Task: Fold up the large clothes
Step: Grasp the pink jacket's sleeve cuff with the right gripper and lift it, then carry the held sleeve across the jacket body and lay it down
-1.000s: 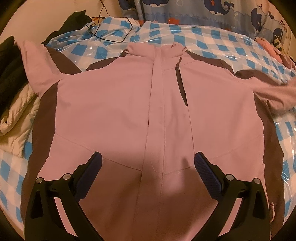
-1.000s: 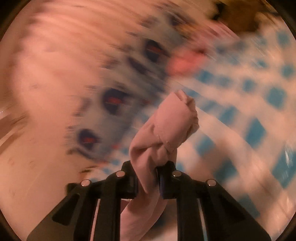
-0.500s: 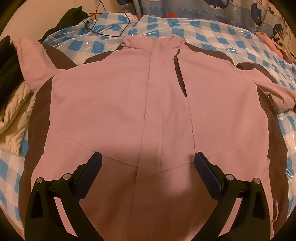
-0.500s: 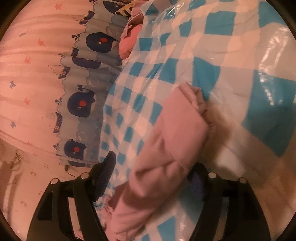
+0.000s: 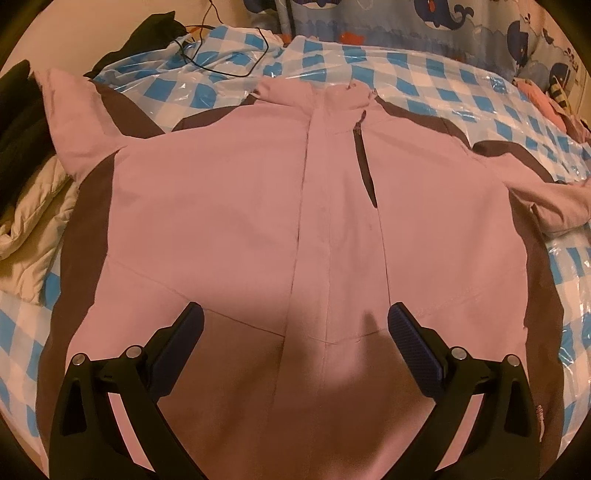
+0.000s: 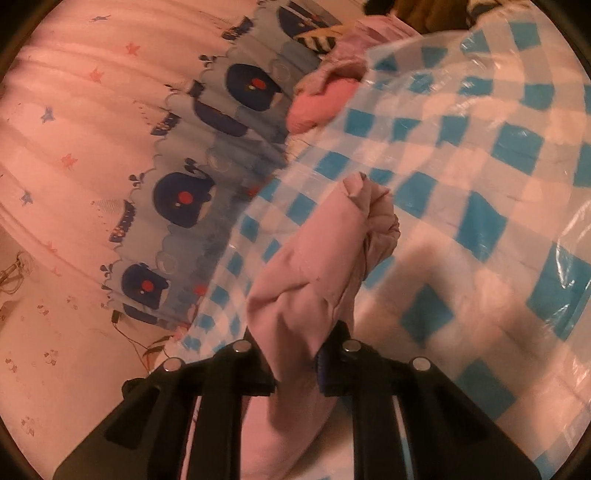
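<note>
Blue-checked plastic sheeting [image 5: 424, 85] covers the bed beneath your work. Your left gripper [image 5: 291, 325] hangs spread wide above the hem of one pink jacket [image 5: 221, 206], laid flat, front up, collar pointing away from you. Your right gripper [image 6: 295, 363] is clenched on its sleeve [image 6: 325, 251], cuff end pointing away from you.

bedding, curtain and clutter around the edges

a blue-and-white checked plastic-covered sheet [image 5: 424, 85] spreads over the bed, glossy and wrinkled. behind it hangs a pale blue curtain printed with navy whales [image 6: 184, 195]. a thin black cable [image 5: 229, 55] loops on the sheet near a heap of black fabric [image 5: 155, 29]. a cream quilted blanket [image 5: 33, 229] lies bunched at the left edge, and a pink crumpled cloth [image 6: 317, 107] sits beside the curtain.
</note>
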Action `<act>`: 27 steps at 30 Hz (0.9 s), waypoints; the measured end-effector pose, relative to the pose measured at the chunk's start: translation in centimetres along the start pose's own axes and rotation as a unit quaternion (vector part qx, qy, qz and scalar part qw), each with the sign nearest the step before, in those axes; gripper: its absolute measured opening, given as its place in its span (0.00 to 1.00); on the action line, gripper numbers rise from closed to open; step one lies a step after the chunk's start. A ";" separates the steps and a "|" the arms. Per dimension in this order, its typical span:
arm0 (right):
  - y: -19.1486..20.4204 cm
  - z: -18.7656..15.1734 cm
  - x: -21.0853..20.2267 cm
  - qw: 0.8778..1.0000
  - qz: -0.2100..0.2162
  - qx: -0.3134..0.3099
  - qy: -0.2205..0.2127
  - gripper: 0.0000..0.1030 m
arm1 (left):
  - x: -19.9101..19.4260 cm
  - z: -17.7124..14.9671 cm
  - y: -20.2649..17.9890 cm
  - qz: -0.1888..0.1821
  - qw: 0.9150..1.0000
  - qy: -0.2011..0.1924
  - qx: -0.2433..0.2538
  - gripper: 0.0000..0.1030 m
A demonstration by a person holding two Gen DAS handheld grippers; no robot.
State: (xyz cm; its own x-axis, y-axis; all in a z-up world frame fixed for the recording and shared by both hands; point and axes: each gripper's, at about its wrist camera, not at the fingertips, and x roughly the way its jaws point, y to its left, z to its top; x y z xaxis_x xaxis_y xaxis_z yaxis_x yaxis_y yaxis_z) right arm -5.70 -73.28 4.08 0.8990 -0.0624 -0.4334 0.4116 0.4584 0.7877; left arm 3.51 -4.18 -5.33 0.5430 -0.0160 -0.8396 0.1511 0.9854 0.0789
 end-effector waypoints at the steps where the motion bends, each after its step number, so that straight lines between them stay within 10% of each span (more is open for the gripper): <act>1: 1.2 -0.1 -0.3 1.000 0.005 -0.004 -0.005 0.16 | -0.2 0.1 0.2 -0.001 1.000 -0.001 -0.003 0.94; 15: 23.1 -5.1 -0.3 0.986 0.116 -0.113 -0.025 0.16 | -3.1 0.3 5.8 0.000 0.999 -0.014 -0.032 0.94; 27: 40.1 -18.9 5.1 0.956 0.202 -0.206 0.048 0.16 | -5.8 -0.9 15.9 0.018 0.996 -0.029 -0.086 0.94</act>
State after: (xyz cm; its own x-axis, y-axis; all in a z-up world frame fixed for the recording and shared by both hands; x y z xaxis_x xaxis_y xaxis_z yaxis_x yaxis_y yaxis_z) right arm 12.52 -38.44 25.16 0.9462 0.2656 -0.1846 -0.0773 0.7398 0.6684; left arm 1.97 11.71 0.31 0.5936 0.0142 -0.8046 -0.0092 0.9999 0.0109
